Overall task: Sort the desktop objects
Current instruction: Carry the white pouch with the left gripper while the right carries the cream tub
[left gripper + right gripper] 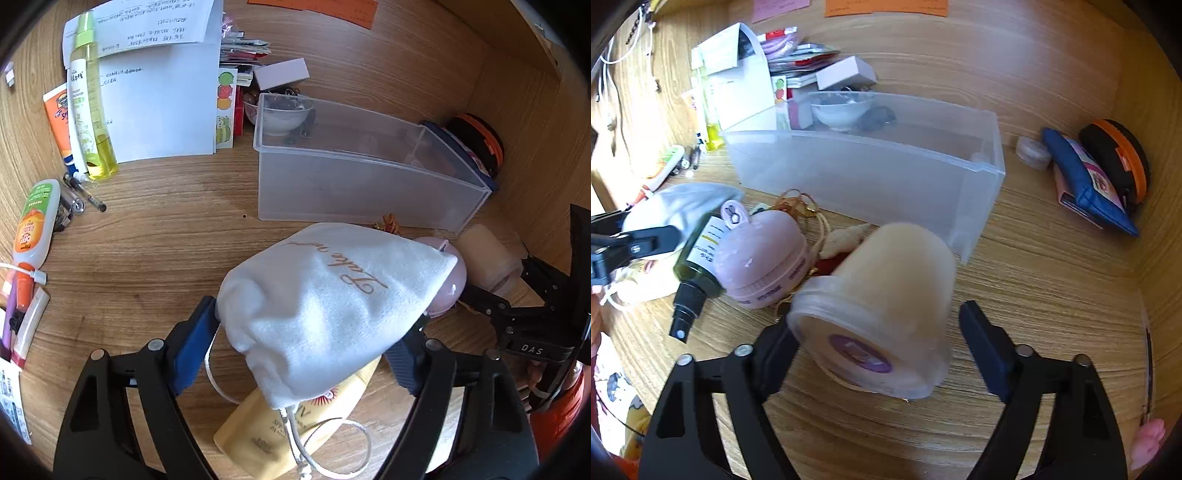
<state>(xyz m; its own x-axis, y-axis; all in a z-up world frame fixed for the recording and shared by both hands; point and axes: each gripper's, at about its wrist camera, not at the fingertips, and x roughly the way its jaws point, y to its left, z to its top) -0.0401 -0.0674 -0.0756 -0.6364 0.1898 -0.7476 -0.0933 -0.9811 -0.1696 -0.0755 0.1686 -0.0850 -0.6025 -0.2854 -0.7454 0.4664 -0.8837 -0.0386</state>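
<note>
Clamped between the blue pads of the left gripper (317, 343) is a white drawstring pouch (325, 299) with gold script, held just in front of the clear plastic bin (369, 177), slightly clear of the wooden desk (147, 251). Under the pouch lies a yellow tube (280, 428), and the pouch's cord trails over it. Well to the left of the bin, papers (162, 99), a green spray bottle (90, 99) and pens (86, 194) stay unsorted.

From the right wrist view, the right gripper (879, 332) stands wide apart around a cream lidded jar (886, 306) lying on its side just in front of the bin's near right corner; its left pad looks close to or touching the lid, the right pad is apart from it. A pink jar (764, 258) and a dark spray bottle (698, 258) lie beside it.

The step in hand seems to be carrying the pouch to the bin while the right gripper lines up on the jar. Next, the pouch likely needs lifting over the bin's front wall, and the right jaws need closing squarely on the round jar, which could roll away.
</note>
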